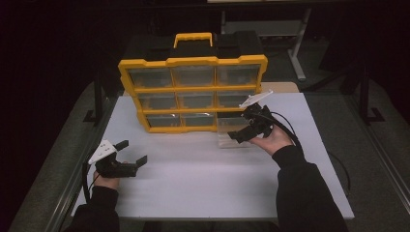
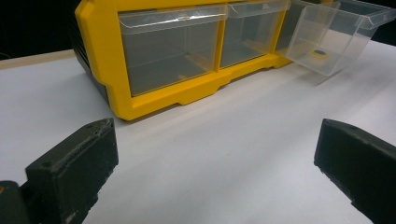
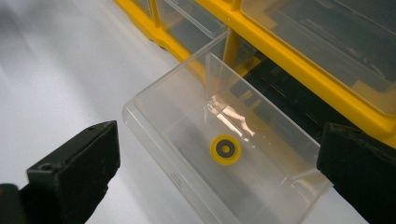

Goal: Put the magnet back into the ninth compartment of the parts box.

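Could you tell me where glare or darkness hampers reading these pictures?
High view: dark surroundings, only the white table lit. Right gripper view: glare streaks on the clear plastic drawer, though the small yellow ring reads clearly. Left gripper view: faint reflections on the yellow organiser's drawer fronts.

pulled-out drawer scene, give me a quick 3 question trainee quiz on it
1. True or false: the clear drawer is pulled out of the yellow organizer.
2. What lies in the drawer? A) screw B) yellow ring C) key
3. The right gripper hovers over the drawer with its jaws ____.

Key: 1 true. 2 B, the yellow ring. 3 open.
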### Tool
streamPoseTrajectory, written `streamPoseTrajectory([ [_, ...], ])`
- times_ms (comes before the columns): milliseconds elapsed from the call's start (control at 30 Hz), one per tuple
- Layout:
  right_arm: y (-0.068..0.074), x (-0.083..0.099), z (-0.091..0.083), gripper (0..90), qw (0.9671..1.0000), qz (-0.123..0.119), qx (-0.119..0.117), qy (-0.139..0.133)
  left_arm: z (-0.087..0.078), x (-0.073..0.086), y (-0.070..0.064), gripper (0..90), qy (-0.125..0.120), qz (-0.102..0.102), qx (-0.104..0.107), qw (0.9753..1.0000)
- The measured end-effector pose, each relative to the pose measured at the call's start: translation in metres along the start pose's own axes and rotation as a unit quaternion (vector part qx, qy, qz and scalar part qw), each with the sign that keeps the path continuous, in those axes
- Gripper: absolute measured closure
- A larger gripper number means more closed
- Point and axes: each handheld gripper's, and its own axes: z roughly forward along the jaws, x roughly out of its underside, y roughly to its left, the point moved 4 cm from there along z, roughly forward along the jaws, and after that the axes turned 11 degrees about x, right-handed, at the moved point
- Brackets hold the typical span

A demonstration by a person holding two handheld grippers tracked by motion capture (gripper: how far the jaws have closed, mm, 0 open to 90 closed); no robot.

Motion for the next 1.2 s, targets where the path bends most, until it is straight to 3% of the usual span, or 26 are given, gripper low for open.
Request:
streamPoseTrajectory([
  [800,-0.01,0.037,-0.02,0.0,0.9987,0.036,0.004,-0.036,-0.002,0.0,0.001,0.0,-0.002,-0.006,-0.007,1.0],
  [1200,-0.013,0.049,-0.036,0.0,0.9956,0.051,0.013,-0.077,-0.004,0.001,0.001,0.0,-0.004,-0.01,-0.011,0.9999],
])
